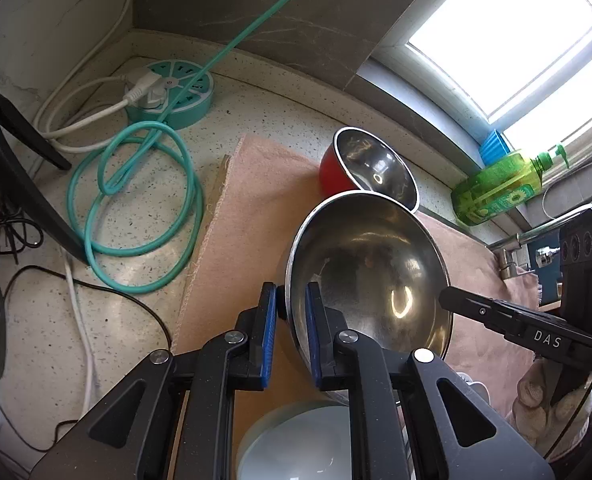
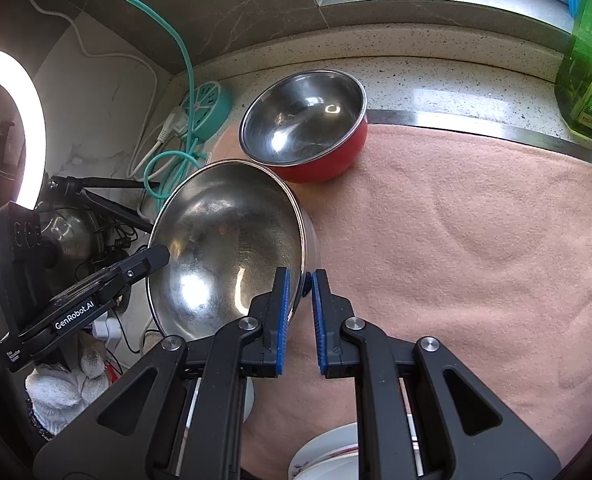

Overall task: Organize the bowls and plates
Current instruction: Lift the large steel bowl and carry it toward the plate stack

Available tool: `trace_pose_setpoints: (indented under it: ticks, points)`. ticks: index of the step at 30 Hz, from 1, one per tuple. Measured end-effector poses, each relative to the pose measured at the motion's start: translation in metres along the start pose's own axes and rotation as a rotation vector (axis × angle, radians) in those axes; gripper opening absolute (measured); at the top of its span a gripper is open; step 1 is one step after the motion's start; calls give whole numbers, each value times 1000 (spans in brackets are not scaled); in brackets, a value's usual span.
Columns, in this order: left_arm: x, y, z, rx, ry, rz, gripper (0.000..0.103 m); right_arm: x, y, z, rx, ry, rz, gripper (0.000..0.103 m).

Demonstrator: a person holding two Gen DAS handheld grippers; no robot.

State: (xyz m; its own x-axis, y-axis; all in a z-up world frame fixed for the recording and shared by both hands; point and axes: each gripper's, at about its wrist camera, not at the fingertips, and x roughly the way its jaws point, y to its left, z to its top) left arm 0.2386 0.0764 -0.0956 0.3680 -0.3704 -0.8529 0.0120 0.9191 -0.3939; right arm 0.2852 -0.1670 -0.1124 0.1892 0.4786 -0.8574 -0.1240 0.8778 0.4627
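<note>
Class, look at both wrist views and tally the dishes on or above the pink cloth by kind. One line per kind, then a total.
Steel bowl held by both grippers: 1
Red bowl with steel inside: 1
Pale glass bowl at the left view's bottom edge: 1
White plate with a patterned rim: 1
Total: 4

- Your steel bowl [image 1: 369, 268] is plain and shiny, empty, tilted steeply on its rim over the pink cloth.
- Just behind it, the red bowl [image 2: 305, 126] with a steel inside stands upright and empty on that cloth.
- A pale bowl [image 1: 296, 444] sits below, nearest you.
</note>
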Motion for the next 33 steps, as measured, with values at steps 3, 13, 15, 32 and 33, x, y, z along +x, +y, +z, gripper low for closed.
trace_pose_setpoints:
  ticks: [3, 13, 15, 32, 33]
  points:
    - [-3, -9, -1, 16, -8, -4, 12, -11, -5, -3, 7, -15, 5, 11]
    - [-17, -52, -2, 83, -40, -44, 12, -60, -30, -19, 40, -78, 5, 12]
    - [-17, -62, -4, 96, -39, -57, 12, -71, -36, -22, 48, -91, 0, 11]
    - [10, -165, -32, 234, 23, -155, 12, -147, -123, -69, 159, -175, -71, 12]
    - [12, -171, -34, 245, 30, -159, 12, -151, -128, -73, 165, -179, -80, 12]
